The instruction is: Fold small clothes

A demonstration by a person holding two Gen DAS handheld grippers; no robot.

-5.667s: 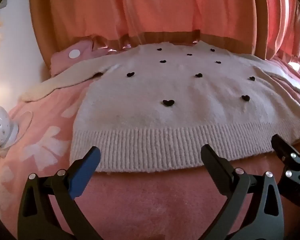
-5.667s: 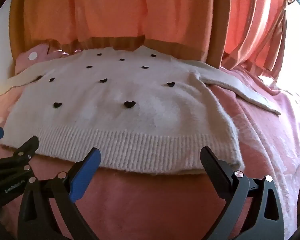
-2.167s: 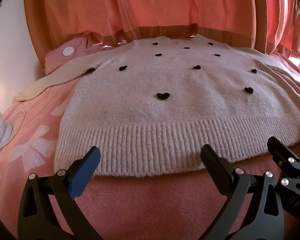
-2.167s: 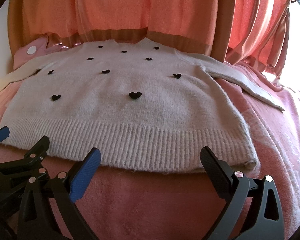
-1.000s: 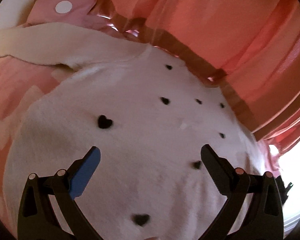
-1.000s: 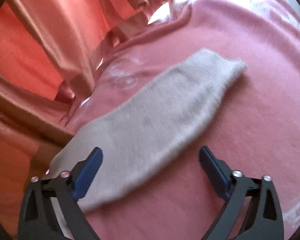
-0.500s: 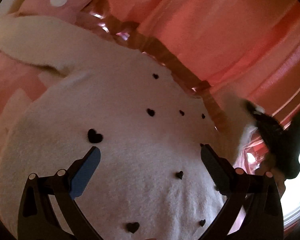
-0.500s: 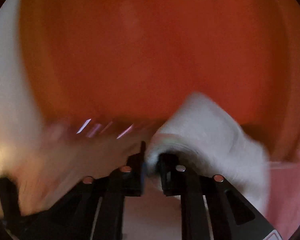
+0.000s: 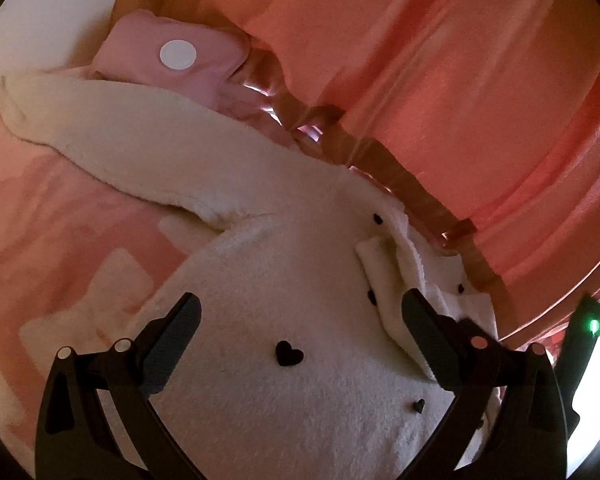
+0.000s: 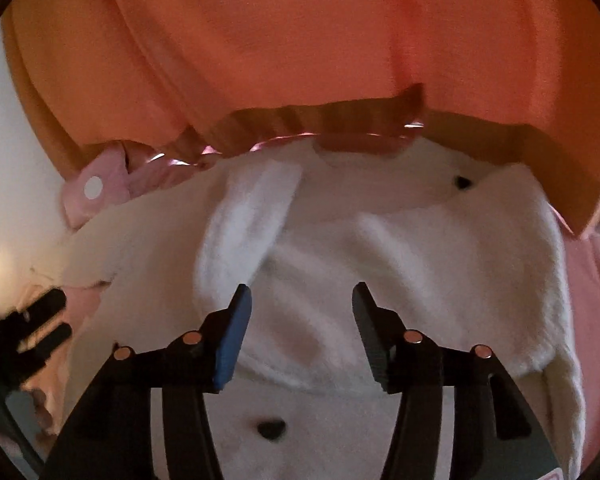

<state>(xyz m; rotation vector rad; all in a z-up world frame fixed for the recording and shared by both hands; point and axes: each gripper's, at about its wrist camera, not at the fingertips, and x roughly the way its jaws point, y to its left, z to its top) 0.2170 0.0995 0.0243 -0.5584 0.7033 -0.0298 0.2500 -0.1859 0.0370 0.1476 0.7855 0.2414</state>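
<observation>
Right wrist view: the right gripper (image 10: 298, 328) hangs just above the cream sweater (image 10: 380, 280), its jaws opening with nothing pinched between them. The right sleeve (image 10: 244, 236), which half a second ago was clamped between those jaws in mid-air, now lies folded inward across the sweater's chest, its cuff pointing toward the neckline. A second ago that sleeve lay stretched out flat on the pink bedspread (image 10: 592, 300), so the first sleeve fold appears complete and released.

Left wrist view: the left gripper (image 9: 300, 340) has its jaws wide apart over the sweater body, clear of the fabric and holding nothing. The folded right sleeve shows as a raised band (image 9: 384, 280) near the right fingertip. The left sleeve (image 9: 112, 140) extends fully outward on the bedspread toward the pink pillow (image 9: 172, 64), unfolded, as it was in the earlier frames.

The sweater lies face up on the bed, its collar against the orange curtain (image 9: 440, 80). Judged from this layout, the left sleeve is the next part to fold inward, followed by the body fold from the hem.
</observation>
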